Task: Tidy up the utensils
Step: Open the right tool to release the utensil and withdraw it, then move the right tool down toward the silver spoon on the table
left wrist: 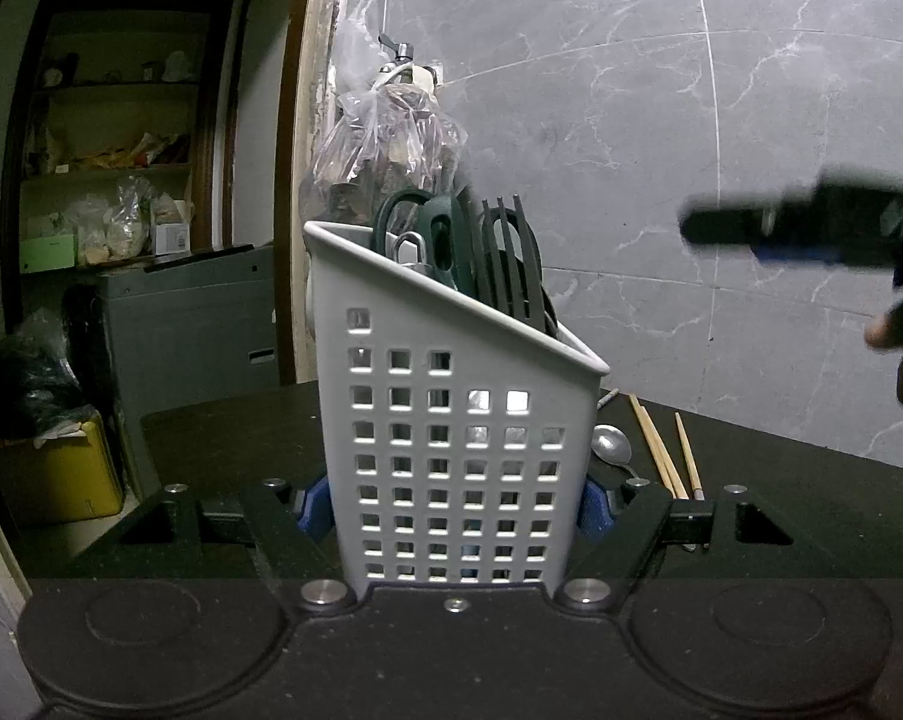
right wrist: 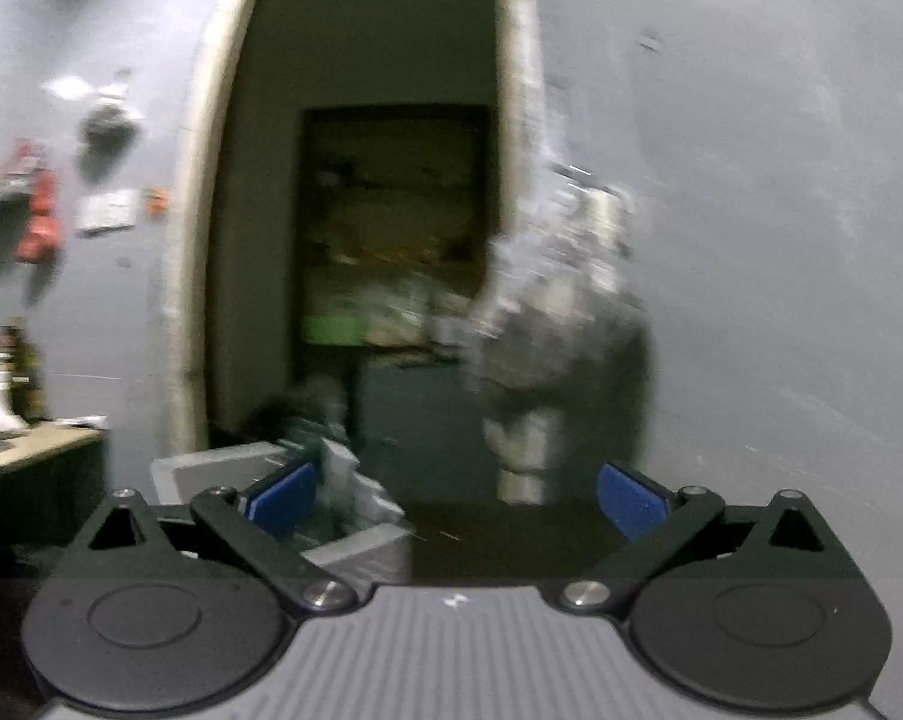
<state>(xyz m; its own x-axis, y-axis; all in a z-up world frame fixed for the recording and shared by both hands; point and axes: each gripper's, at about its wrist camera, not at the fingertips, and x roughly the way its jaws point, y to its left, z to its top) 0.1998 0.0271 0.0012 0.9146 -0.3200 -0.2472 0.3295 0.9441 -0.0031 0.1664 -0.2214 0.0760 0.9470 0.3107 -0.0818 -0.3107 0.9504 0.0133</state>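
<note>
Left gripper [left wrist: 457, 507] clamps the white caddy [left wrist: 451, 456] on the dark counter [left wrist: 223, 438] — best to hold it steady and upright. Right gripper [right wrist: 454, 498] gapes wide, nothing between its pads. Scissors [left wrist: 427, 228] and a black spatula [left wrist: 511, 264] stand inside; spoon [left wrist: 612, 445] and chopsticks [left wrist: 661, 450] lie beside — chopsticks want a mid-length pinch.

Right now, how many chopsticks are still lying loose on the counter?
3 visible: two chopsticks lie side by side just right of the white utensil caddy, and a third lies slightly further right. The caddy and left gripper may hide more.
</note>
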